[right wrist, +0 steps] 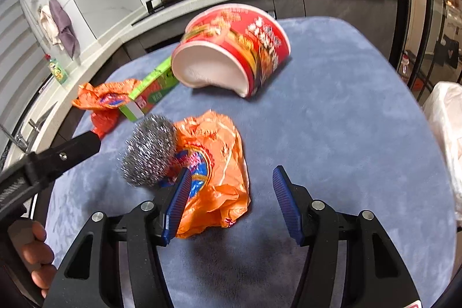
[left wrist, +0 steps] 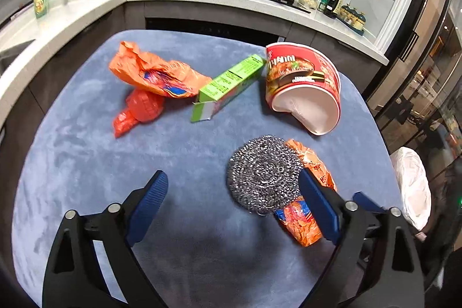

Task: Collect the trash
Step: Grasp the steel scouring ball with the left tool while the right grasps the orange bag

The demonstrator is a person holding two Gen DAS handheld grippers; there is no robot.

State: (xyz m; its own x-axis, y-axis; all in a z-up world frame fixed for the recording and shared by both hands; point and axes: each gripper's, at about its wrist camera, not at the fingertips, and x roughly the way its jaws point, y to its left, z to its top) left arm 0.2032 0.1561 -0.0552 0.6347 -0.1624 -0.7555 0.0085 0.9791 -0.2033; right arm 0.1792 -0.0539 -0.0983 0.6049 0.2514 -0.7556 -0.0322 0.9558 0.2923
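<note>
Nearest, the right gripper [right wrist: 231, 201] has its jaws wide over the crumpled orange wrapper [right wrist: 213, 169] by the bench's near edge — apparently lined up to pinch it. Left gripper [left wrist: 231, 204], jaws also wide, frames the steel scourer [left wrist: 262, 173] touching that wrapper.

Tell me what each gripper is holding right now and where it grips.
Nothing is held. The left gripper is open above the cloth beside the steel scourer. The right gripper is open around the orange wrapper, not clamped.
</note>
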